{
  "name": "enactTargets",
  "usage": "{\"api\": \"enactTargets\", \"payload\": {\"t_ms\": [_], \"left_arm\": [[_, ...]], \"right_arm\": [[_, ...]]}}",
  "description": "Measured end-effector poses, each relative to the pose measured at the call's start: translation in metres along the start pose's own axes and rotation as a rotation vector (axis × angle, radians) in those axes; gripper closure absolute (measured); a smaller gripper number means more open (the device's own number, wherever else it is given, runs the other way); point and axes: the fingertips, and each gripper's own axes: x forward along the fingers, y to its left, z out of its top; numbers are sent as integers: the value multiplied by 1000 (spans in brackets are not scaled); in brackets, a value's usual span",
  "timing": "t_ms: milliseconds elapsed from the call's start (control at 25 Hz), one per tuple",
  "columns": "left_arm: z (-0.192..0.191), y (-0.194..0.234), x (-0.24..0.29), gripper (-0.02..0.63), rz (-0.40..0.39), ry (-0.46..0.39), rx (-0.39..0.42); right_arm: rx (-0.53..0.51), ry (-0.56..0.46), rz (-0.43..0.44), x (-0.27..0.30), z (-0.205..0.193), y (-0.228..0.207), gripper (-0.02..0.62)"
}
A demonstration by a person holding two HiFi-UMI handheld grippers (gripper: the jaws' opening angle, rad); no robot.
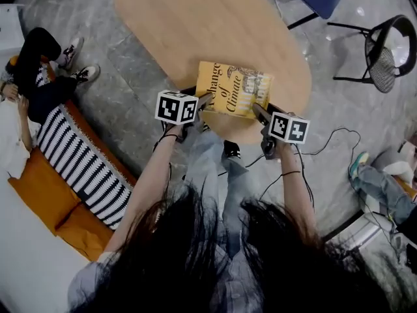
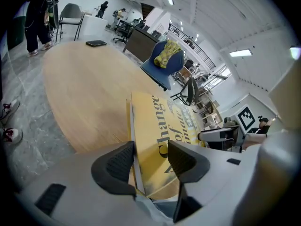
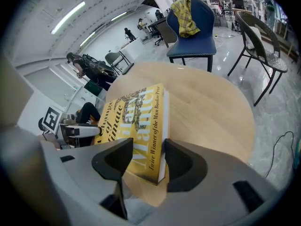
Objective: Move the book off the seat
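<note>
A yellow book (image 1: 231, 89) sits tilted at the near edge of the oval wooden table (image 1: 195, 25), held from both sides. My left gripper (image 1: 203, 103) is shut on its left edge. In the left gripper view the pads (image 2: 121, 161) clamp the book (image 2: 155, 126) through its thickness. My right gripper (image 1: 258, 111) is shut on the right near corner. In the right gripper view the book's (image 3: 136, 121) spine corner lies between the jaws of the right gripper (image 3: 143, 157), above the table (image 3: 207, 107).
A blue chair (image 3: 190, 20) with a yellow cloth stands beyond the table, and a black mesh chair (image 1: 384, 51) stands to the right. A sofa with a striped cushion (image 1: 85, 162) and a seated person (image 1: 39, 64) are on the left. Cables (image 1: 326, 142) trail on the floor.
</note>
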Motion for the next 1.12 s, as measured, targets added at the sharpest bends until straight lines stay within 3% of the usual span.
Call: {"api": "enactTargets", "payload": {"t_ms": [520,920,1120], "left_arm": [[-26,18,44,373,-10,92,-8],[-30,25,58,373,10,102,-26],[-35,26,64,373,14,111,-48]], "right_arm": [[46,-1,1,36,-22,-32,371],[74,4,5,51,-28,-41,371],[33,18,-32,57,-31,-45,371]]}}
